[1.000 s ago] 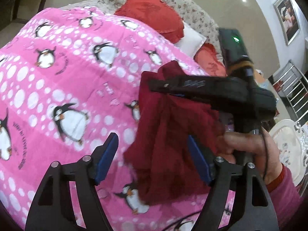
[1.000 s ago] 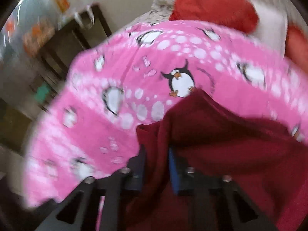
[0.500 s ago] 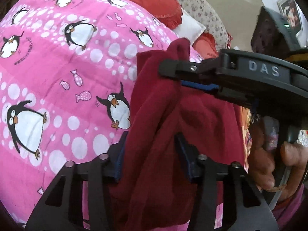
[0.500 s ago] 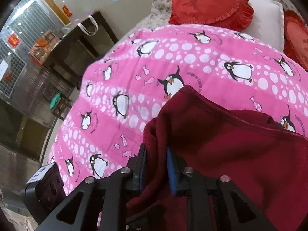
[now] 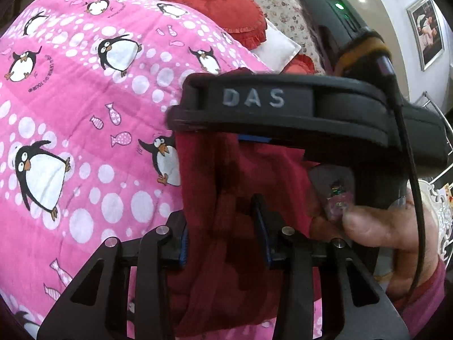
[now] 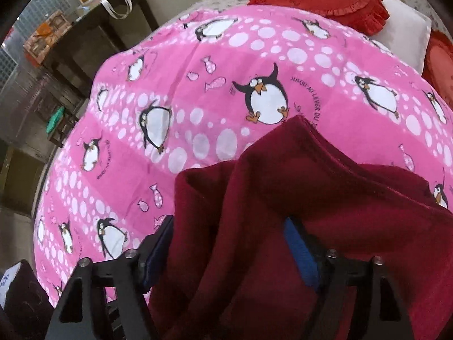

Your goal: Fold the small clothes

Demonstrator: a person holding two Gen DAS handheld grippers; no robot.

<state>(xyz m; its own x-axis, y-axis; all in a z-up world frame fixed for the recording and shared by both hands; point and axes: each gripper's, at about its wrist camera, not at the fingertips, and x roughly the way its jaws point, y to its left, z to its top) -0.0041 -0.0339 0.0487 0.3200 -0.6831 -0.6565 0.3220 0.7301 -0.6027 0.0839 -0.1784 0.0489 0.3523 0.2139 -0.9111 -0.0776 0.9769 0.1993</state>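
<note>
A dark red garment (image 5: 226,198) hangs bunched above a pink penguin-print blanket (image 5: 70,119). My left gripper (image 5: 223,232) is closed on a thick fold of it near its lower part. In the right wrist view the same red garment (image 6: 297,212) drapes over and between my right gripper (image 6: 229,246), whose jaws stand wide apart with loose cloth between them. The right gripper's black body marked DAS (image 5: 283,107) crosses the left wrist view just above the left gripper, with the person's hand (image 5: 382,226) on it.
The pink blanket (image 6: 226,85) covers a bed. Red heart cushions (image 5: 223,8) and a white pillow (image 5: 277,45) lie at its head. A dark side table (image 6: 93,34) with boxes stands left of the bed. A framed picture (image 5: 427,31) hangs on the right wall.
My left gripper closed onto the red garment from wide open. My right gripper's jaws spread apart from a tight pinch, and the two grippers came closer together.
</note>
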